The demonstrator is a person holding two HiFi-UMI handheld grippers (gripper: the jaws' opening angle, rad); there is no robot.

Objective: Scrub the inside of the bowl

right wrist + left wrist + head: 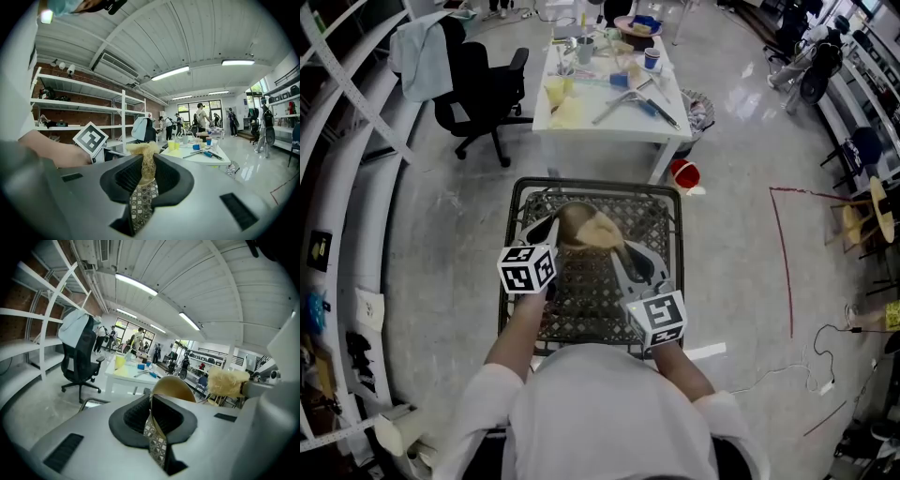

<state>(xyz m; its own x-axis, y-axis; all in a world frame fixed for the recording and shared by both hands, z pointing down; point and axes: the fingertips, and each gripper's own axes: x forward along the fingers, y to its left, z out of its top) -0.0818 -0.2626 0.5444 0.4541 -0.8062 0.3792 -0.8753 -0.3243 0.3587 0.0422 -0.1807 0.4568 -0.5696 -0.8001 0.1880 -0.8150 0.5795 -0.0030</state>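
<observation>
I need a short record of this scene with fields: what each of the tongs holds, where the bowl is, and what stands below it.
left tongs: shut on the rim of the bowl
right tongs: shut on the scrubber, a pale fibrous tuft
bowl: tan, held up above the wire cart
scrubber: close to the bowl; whether they touch cannot be told
beyond the cart: white table, black office chair
</observation>
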